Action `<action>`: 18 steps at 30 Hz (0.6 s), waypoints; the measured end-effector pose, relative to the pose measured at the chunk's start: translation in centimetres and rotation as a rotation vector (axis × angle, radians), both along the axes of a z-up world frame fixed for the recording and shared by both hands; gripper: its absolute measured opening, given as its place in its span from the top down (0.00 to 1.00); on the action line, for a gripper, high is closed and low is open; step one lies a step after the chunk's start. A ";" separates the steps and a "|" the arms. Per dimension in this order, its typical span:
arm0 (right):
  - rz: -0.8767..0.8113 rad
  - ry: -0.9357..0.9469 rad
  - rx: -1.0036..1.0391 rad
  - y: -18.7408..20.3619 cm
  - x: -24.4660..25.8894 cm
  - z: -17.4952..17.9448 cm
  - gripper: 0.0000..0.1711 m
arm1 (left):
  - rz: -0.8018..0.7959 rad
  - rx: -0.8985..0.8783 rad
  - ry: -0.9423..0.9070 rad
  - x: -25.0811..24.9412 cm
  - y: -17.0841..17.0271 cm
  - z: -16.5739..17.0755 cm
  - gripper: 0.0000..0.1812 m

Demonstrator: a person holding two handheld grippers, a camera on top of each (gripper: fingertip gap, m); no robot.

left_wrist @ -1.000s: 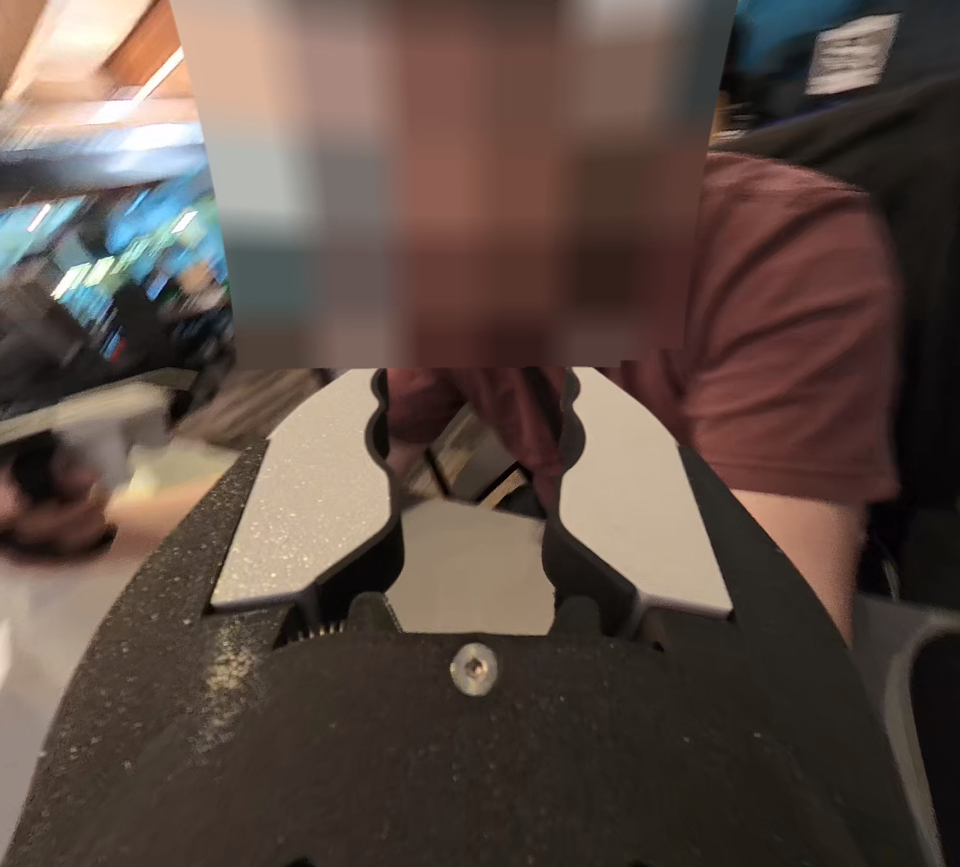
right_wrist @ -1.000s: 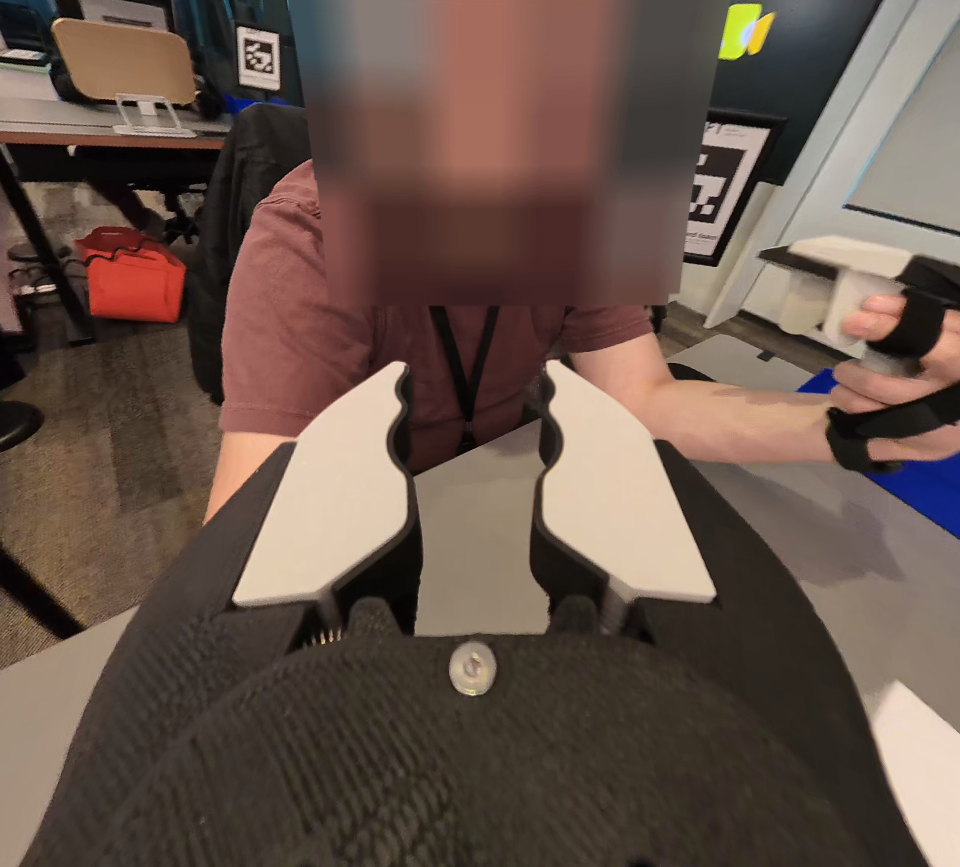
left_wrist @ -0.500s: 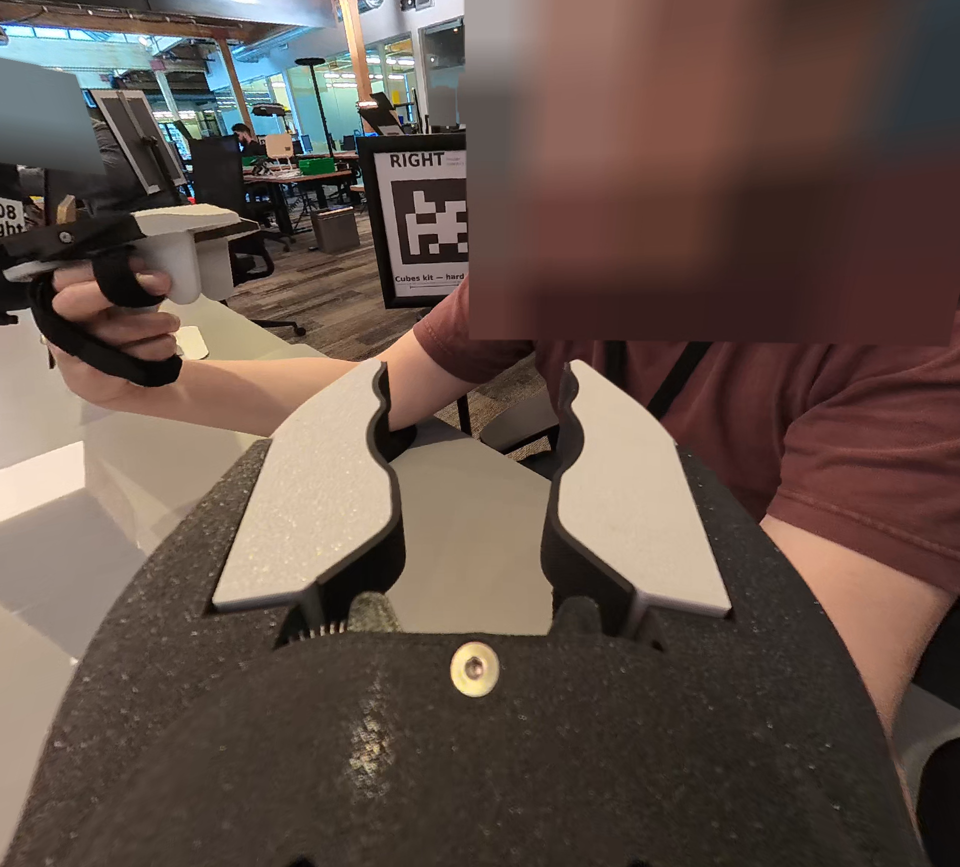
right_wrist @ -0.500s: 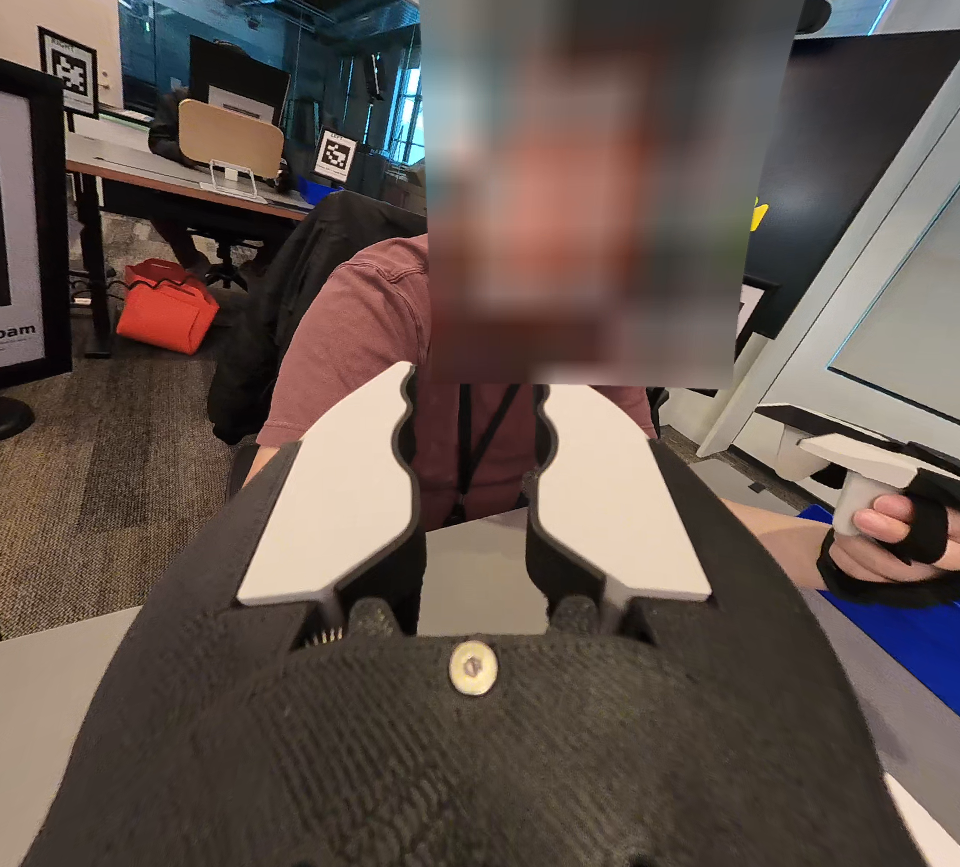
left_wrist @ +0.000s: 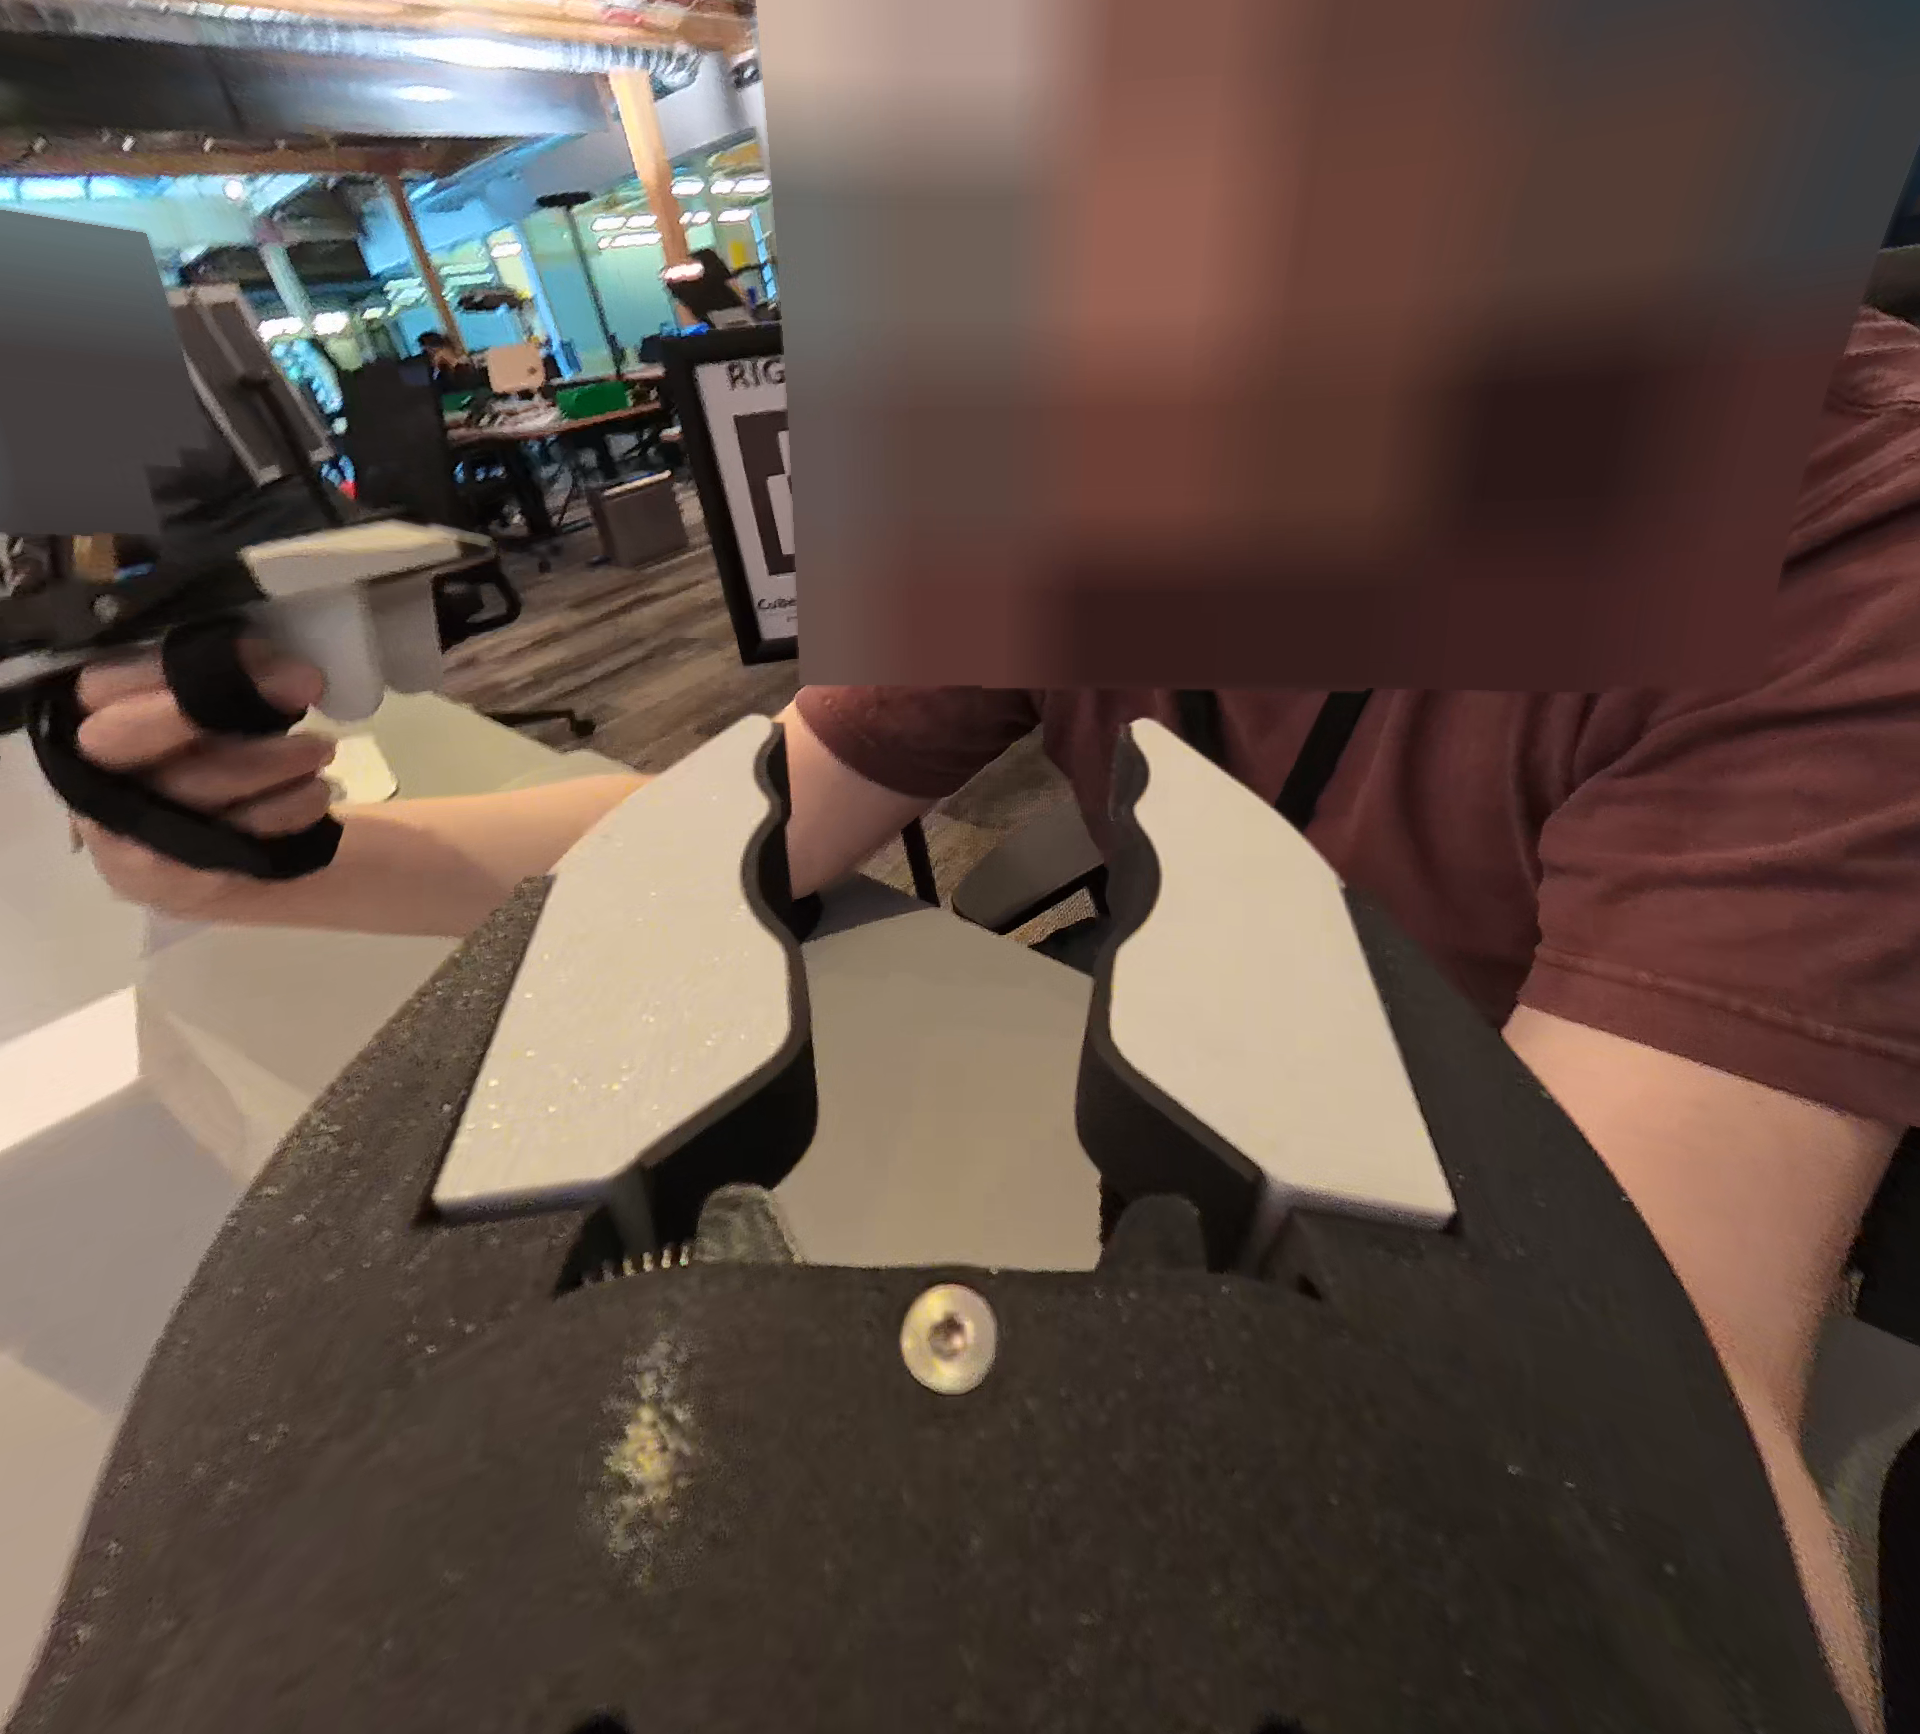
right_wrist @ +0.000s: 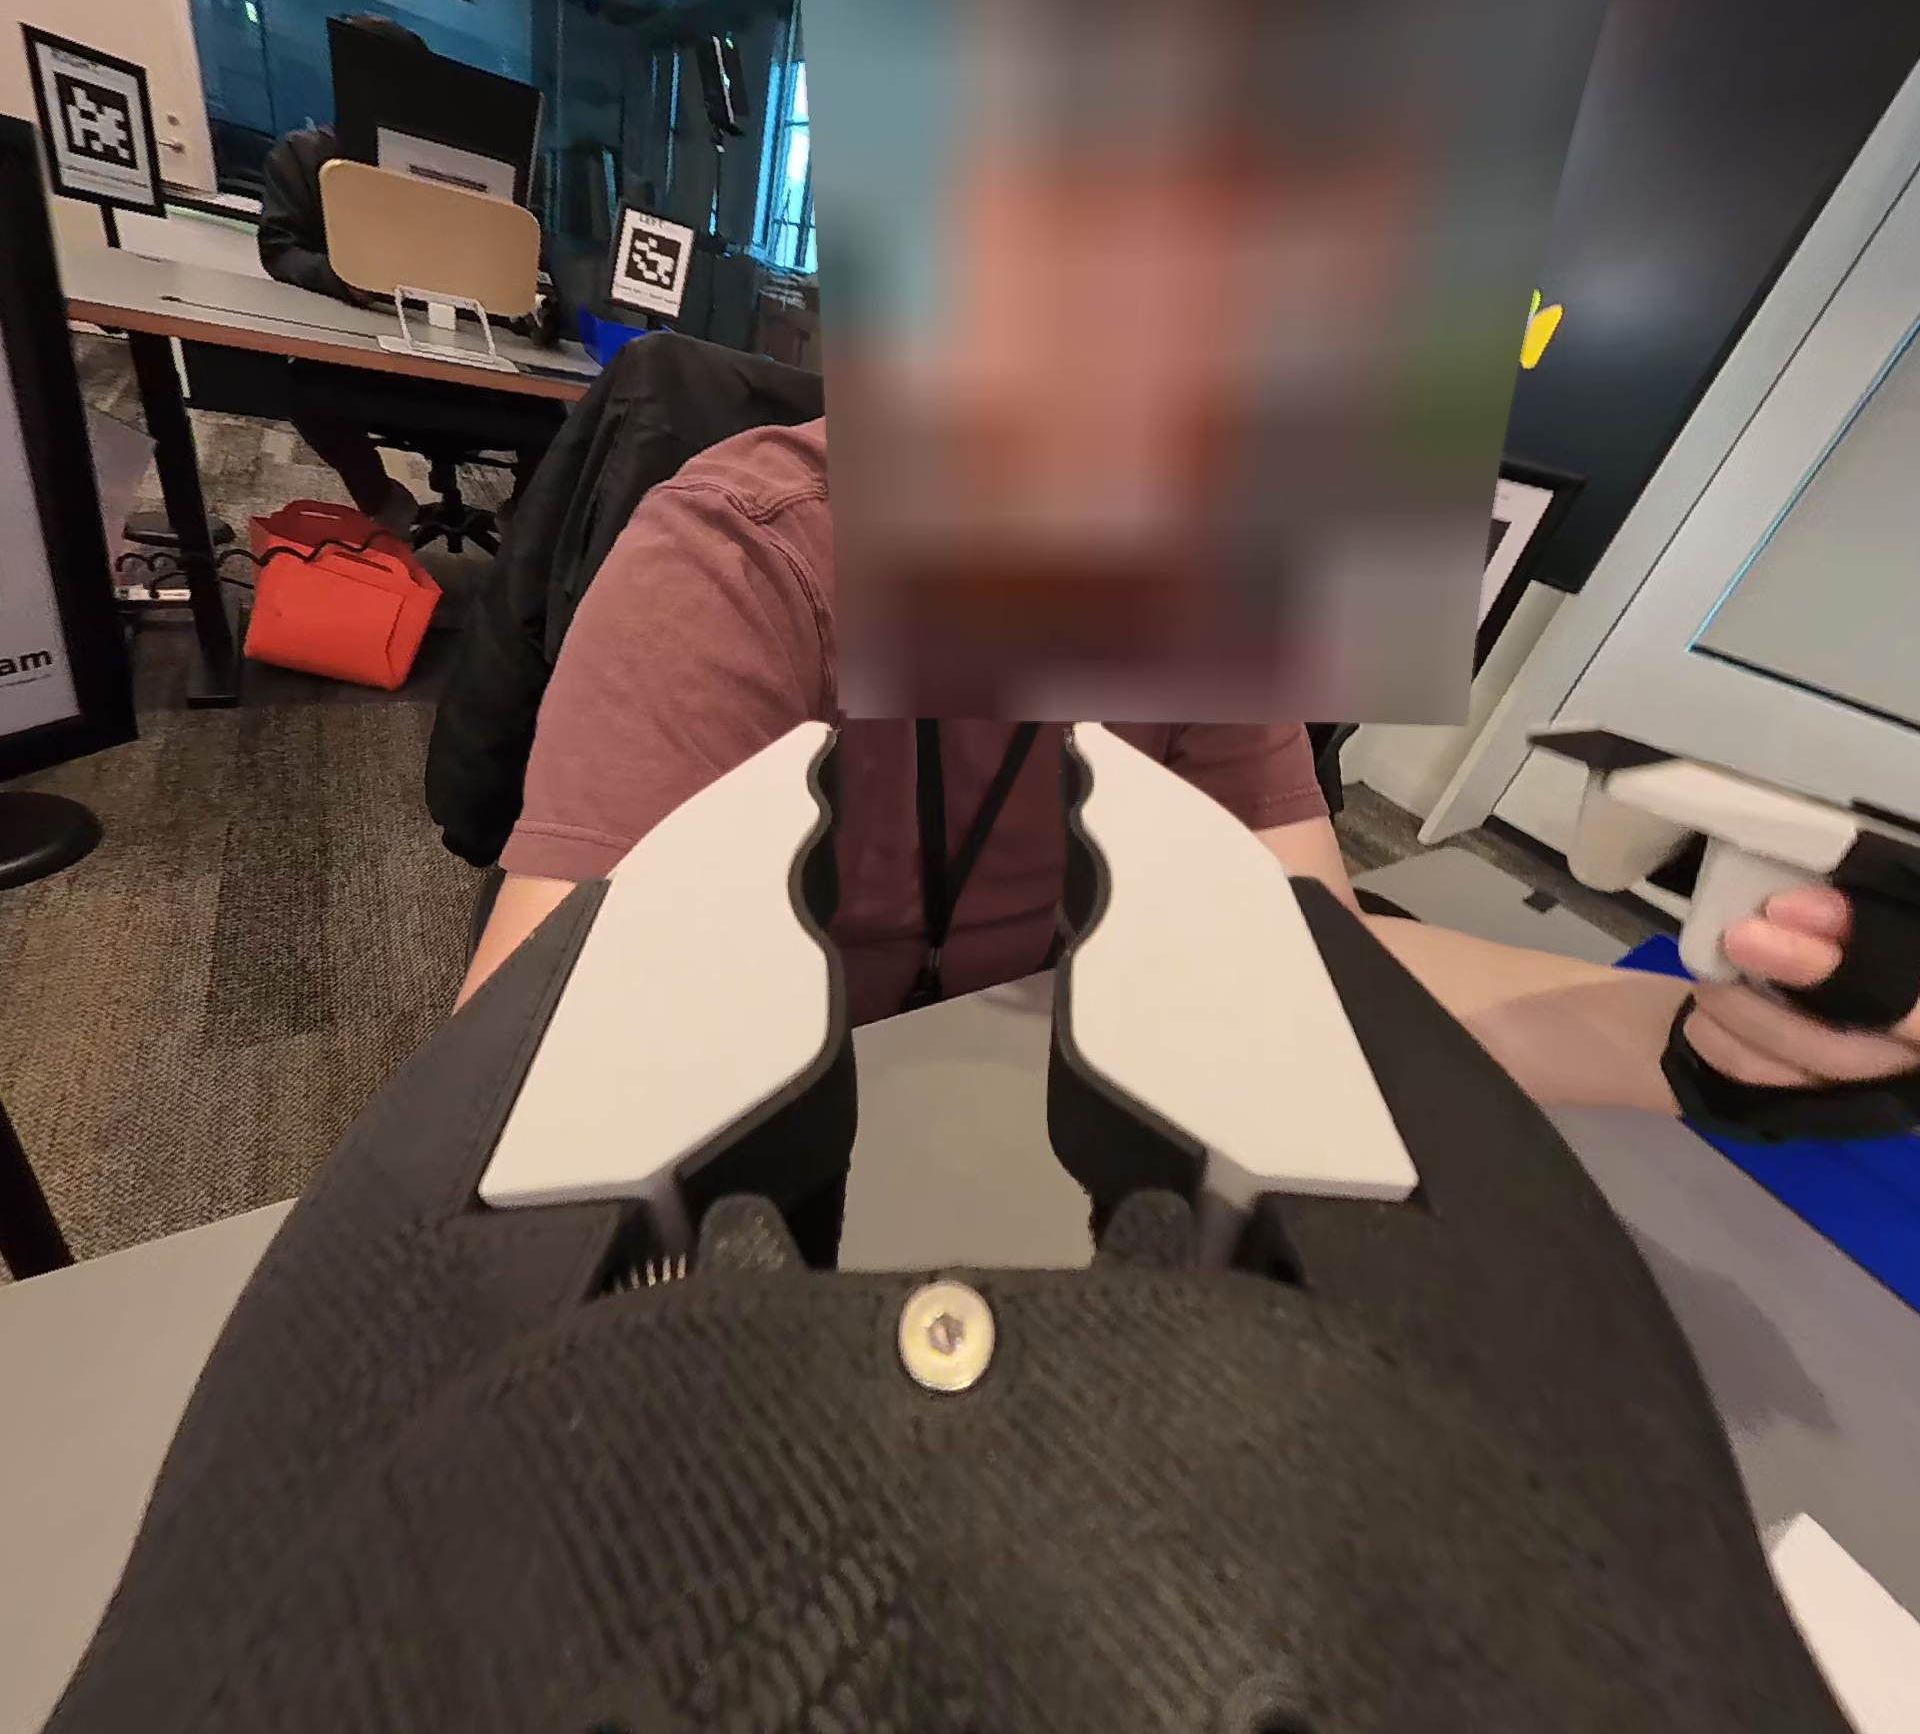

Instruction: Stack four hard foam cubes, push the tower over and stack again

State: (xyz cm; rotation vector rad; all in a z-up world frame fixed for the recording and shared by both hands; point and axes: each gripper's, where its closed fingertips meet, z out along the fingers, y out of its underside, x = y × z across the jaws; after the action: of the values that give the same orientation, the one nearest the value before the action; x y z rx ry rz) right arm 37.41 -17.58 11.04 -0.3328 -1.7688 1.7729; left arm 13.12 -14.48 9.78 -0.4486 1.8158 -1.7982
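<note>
Both cameras tilted further upward since earlier | left gripper [left_wrist: 951,739] and right gripper [right_wrist: 945,749] spread, empty | no cubes visible; stacking not begun | next: aim down at table [right_wrist: 956,1113].

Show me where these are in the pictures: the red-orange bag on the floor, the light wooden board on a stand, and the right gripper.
red-orange bag [right_wrist: 338,609], right wrist view, on its front face.
light wooden board [right_wrist: 428,238], right wrist view, on its middle.
right gripper [right_wrist: 948,749], right wrist view, midway between its open fingertips.
</note>
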 end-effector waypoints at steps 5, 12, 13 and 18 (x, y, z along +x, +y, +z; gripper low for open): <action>-0.028 -0.091 0.015 0.1 -1.5 -0.9 0.77 | -0.265 0.024 -0.195 -4.4 -2.7 1.4 0.69; -0.039 -0.157 0.020 0.3 -2.5 -1.7 0.77 | -0.357 0.067 -0.287 -6.8 -3.8 1.7 0.68; -0.042 -0.160 0.021 0.3 -2.6 -1.7 0.77 | -0.360 0.067 -0.289 -6.9 -3.8 1.7 0.68; -0.096 -0.160 0.018 0.9 -2.6 -1.7 0.77 | -0.288 0.053 -0.250 -5.6 -3.3 1.7 0.67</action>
State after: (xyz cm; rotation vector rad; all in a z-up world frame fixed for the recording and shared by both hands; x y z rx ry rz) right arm 34.77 -16.68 9.38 -0.5568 -1.8452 1.7019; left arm 7.47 -17.79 11.50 0.0627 1.8153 -1.8887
